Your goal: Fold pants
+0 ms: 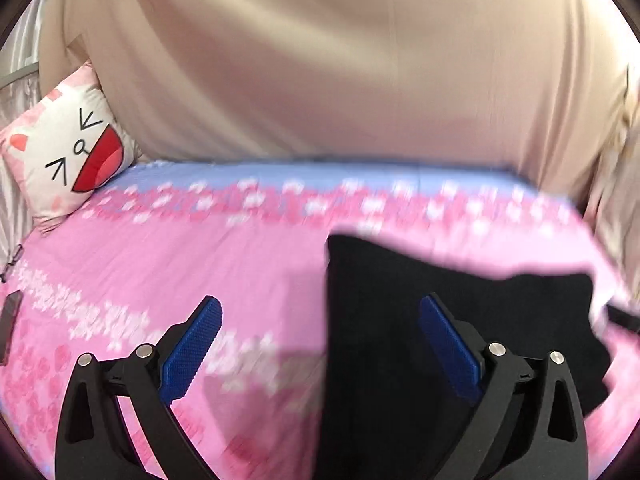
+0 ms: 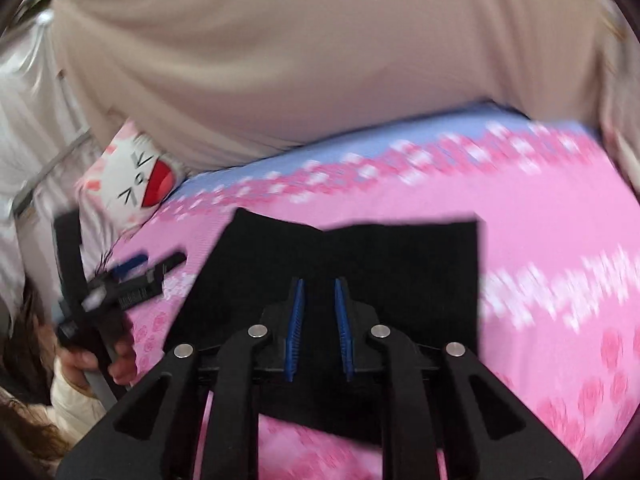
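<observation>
Left hand-held gripper [image 1: 320,320] is spread wide; right hand-held gripper [image 2: 320,304] is narrowed around black pants [image 2: 400,272], pillow [image 1: 68,148] at 10 o'clock.

text: none legible | left gripper [image 2: 132,280] body: white print, too blurred to read

- Bright, soft, even light with faint shadows.
- Motion blur smears the bedspread [image 1: 140,264] pattern and curtain [image 2: 280,60].
- Fisheye bends edges; corners go dark.

Pink floral bedsheet [image 1: 168,264] spread beneath beige curtain [image 1: 320,64]; cat-face pillow [image 1: 68,148] propped at left.
</observation>
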